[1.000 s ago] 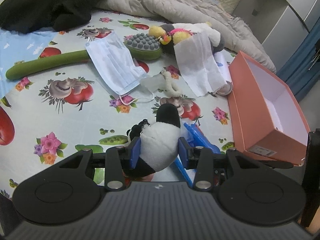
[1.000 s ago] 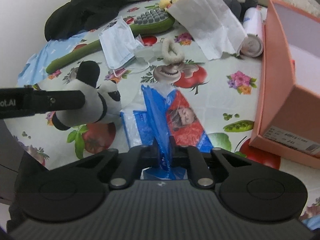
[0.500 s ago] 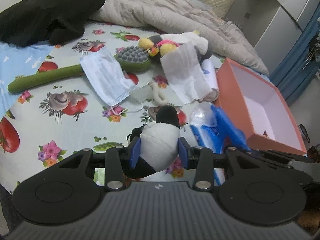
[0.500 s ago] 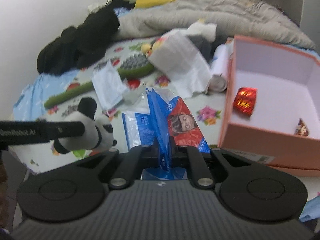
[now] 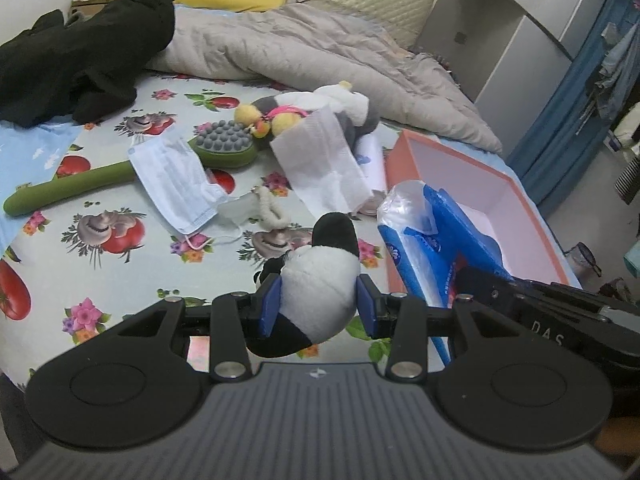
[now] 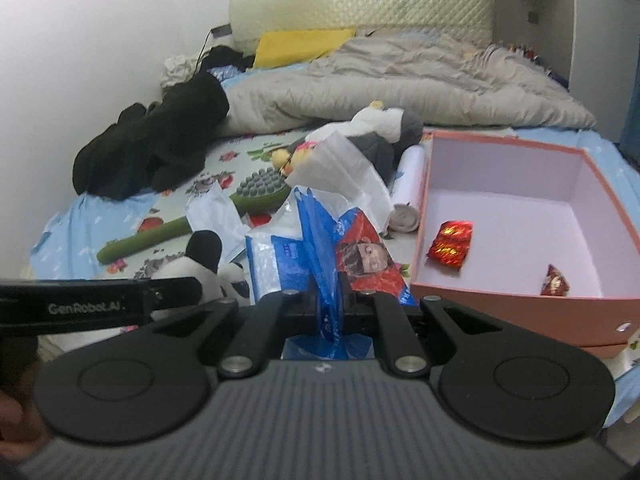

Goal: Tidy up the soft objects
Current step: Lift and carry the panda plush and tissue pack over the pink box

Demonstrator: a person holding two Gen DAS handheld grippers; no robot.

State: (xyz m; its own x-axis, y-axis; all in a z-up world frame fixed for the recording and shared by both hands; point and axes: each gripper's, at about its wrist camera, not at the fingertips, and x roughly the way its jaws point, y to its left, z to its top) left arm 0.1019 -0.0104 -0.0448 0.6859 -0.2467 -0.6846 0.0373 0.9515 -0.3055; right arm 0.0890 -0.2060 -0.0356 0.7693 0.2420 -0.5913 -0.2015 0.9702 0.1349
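Holding two soft things up beside the orange box (image 6: 516,308), one in each gripper.

Farthest left of the box, lying on the fruit-print sheet (image 5: 100,280): green massage brush (image 5: 120,178) under a blue face mask (image 5: 176,184), then a white tissue (image 5: 324,168) draped over a plush toy (image 5: 340,104). Nearer, left of the box: left gripper (image 5: 318,306) clenching its blue pads (image 5: 270,306) on the panda plush (image 5: 318,284), lifting it off the sheet. Just beside the box's left wall: right gripper (image 6: 329,300) pinching the blue plastic tissue pack (image 6: 320,248) tight between its jaws, keeping it raised clear of the sheet. Inside the box, resting on its white floor: two red wrapped candies (image 6: 450,244).
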